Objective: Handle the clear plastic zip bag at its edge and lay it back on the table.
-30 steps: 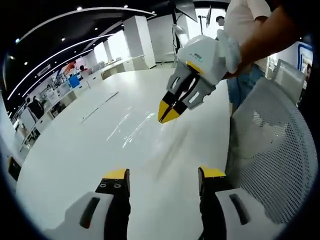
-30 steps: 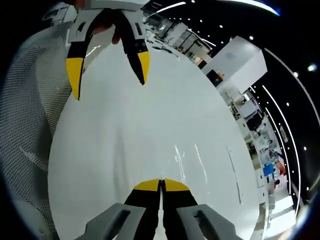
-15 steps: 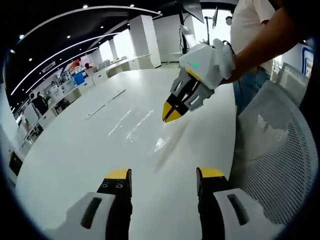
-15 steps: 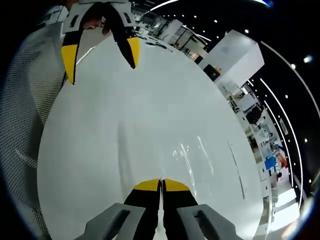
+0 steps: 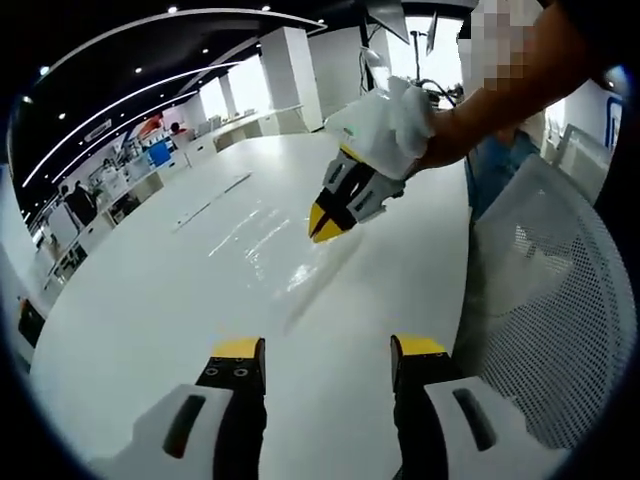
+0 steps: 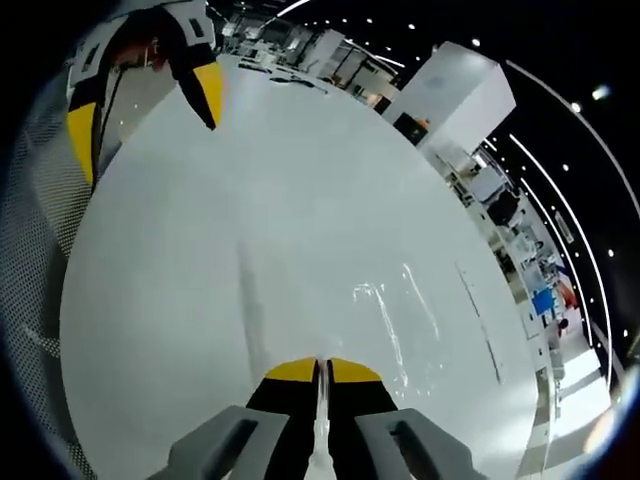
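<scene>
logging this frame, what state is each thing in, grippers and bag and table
left gripper: jaws wide apart, holding nothing
right gripper: jaws closed together on the edge of the clear plastic zip bag
clear plastic zip bag: mostly flat on the white table, glinting, its near edge pinched
white table: bare around the bag
mesh chair: at the table's edge, nobody seated
</scene>
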